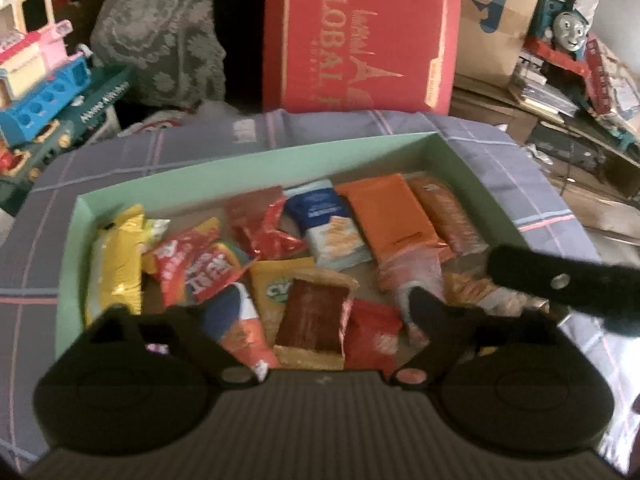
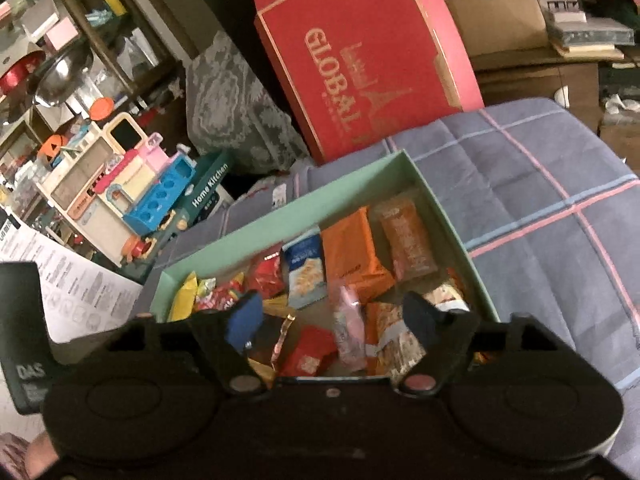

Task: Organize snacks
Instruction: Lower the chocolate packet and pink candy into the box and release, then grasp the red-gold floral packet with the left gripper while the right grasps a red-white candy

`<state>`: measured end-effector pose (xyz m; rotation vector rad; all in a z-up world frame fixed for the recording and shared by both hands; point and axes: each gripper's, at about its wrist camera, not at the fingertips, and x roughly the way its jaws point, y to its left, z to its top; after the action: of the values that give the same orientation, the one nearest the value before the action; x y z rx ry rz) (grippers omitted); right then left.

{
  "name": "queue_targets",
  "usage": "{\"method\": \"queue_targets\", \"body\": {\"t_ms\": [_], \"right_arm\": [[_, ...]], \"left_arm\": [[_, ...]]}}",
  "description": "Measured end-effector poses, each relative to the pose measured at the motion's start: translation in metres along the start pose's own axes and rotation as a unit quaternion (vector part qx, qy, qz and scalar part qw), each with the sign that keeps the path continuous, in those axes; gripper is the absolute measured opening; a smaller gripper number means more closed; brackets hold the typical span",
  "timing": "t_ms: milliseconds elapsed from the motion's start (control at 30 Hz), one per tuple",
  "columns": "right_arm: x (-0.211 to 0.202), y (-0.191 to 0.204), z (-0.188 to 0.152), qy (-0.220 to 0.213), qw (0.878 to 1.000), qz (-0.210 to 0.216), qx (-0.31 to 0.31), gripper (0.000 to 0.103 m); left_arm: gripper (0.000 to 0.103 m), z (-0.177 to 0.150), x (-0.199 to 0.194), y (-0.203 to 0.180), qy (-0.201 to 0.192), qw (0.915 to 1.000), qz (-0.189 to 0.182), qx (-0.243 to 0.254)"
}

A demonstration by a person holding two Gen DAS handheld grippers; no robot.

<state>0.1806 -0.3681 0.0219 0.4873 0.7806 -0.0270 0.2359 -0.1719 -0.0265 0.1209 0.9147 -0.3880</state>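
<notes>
A shallow green box (image 1: 240, 172) on a blue plaid cloth holds several snack packets: a yellow one (image 1: 116, 264), a red one (image 1: 264, 224), a blue-white cracker pack (image 1: 328, 224), an orange pack (image 1: 388, 216) and a brown-gold bar (image 1: 312, 320). My left gripper (image 1: 304, 308) is open and empty above the box's near edge. The right gripper's finger (image 1: 560, 280) shows at its right. In the right wrist view my right gripper (image 2: 332, 316) is open and empty above the same box (image 2: 360, 176), over a pink packet (image 2: 348, 328) and a red packet (image 2: 308, 352).
A red "Global" carton (image 1: 360, 36) stands behind the box. Toy kitchen sets (image 2: 120, 196) and a patterned cushion (image 2: 236, 112) lie to the left. Cardboard boxes and a toy train (image 1: 564, 28) sit at the right. The plaid cloth (image 2: 540, 200) spreads right of the box.
</notes>
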Motion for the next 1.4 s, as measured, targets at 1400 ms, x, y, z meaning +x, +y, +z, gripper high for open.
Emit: {"method": "queue_targets", "body": {"t_ms": [1400], "right_arm": [[-0.124,-0.097,-0.128,0.027,0.993,-0.093,0.059,0.103]], "left_arm": [[0.103,-0.168,-0.083,-0.023,0.085,0.9952,-0.032,0.036]]}}
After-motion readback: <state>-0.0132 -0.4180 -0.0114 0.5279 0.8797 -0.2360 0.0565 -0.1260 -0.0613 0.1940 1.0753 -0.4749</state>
